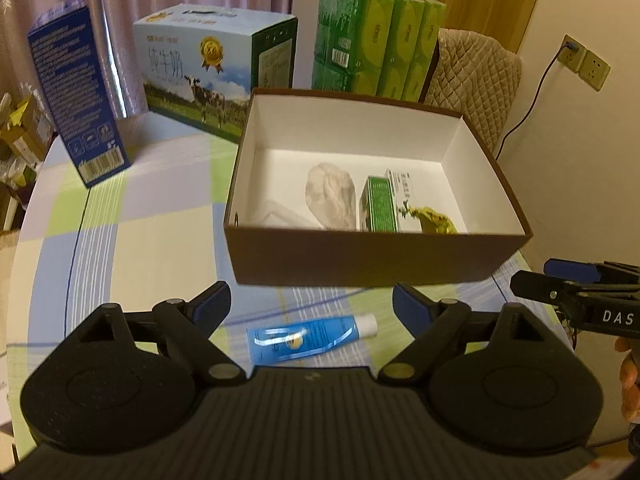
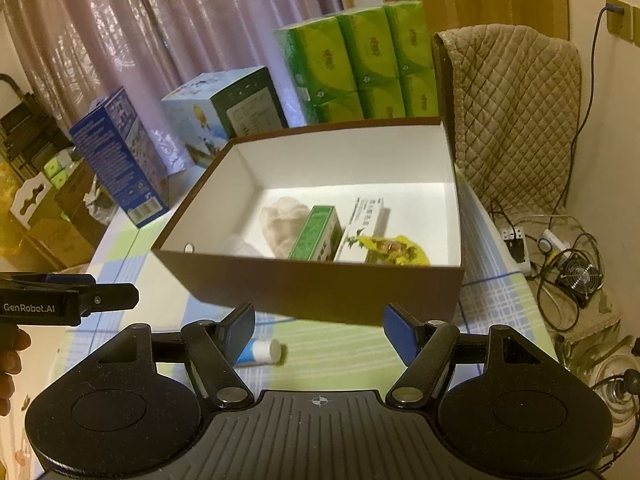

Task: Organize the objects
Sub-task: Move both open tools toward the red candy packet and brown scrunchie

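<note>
A brown box (image 1: pixel 372 258) with a white inside stands on the checked tablecloth (image 1: pixel 132 240). In it lie a pale crumpled lump (image 1: pixel 332 196), a green carton (image 1: pixel 378 204), a white carton (image 1: pixel 406 200) and a yellow packet (image 1: pixel 438 220). A blue tube (image 1: pixel 310 338) with a white cap lies on the cloth in front of the box, between and just below my open left gripper (image 1: pixel 312 306). In the right wrist view my right gripper (image 2: pixel 319 330) is open above the cloth before the brown box (image 2: pixel 320 292), with the blue tube (image 2: pixel 260 352) by its left finger.
Behind the box stand a blue carton (image 1: pixel 76 96), a milk carton case (image 1: pixel 212 68) and a stack of green tissue packs (image 1: pixel 376 40). A quilted chair back (image 1: pixel 472 80) is at the right. Cables and a small fan (image 2: pixel 580 276) lie on the floor.
</note>
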The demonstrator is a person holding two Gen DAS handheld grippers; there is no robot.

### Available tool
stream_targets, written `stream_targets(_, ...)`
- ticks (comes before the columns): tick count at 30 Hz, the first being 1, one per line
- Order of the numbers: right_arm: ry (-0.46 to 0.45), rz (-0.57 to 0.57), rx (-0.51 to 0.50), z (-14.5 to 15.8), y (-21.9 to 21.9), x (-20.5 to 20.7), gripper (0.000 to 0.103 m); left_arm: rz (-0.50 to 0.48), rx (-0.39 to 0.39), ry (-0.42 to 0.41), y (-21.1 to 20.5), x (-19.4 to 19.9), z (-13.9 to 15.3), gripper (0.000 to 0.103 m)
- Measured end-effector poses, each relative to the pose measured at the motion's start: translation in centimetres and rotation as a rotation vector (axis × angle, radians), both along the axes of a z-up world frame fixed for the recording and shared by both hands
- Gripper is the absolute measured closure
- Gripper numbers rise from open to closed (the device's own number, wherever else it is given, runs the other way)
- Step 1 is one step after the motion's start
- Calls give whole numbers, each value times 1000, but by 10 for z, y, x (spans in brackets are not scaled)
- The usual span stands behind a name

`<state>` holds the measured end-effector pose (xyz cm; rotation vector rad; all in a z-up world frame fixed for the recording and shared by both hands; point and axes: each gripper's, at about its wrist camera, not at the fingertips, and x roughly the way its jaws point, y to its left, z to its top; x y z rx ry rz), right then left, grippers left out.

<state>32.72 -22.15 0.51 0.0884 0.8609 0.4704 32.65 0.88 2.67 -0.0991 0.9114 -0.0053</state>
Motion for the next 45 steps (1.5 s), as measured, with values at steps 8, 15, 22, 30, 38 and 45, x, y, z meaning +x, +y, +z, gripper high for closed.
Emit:
stream_targets(8,29,35,-9,-9,0,-19,35,9,0,48,-3,-27,-13,17)
stream_targets(15,60,70,-22,-18,4,-33,35,34,-3,79,-4,-41,-22,17)
stream_targets(22,108,100,-28,-35,8,-44,35,75,-8,117,1,-54,-33,17)
stream_targets(30,146,138,-45,-51,16,-52,35,129,-18,164,9,-70,-50,17)
stream_targets(38,178,185,-60,-70,33,-57,35,169,-10,213,17,-80,-71,17)
stream_targets(45,185,256,-68,-82,59,-59,35,198,-6,234,28,-82,-81,17)
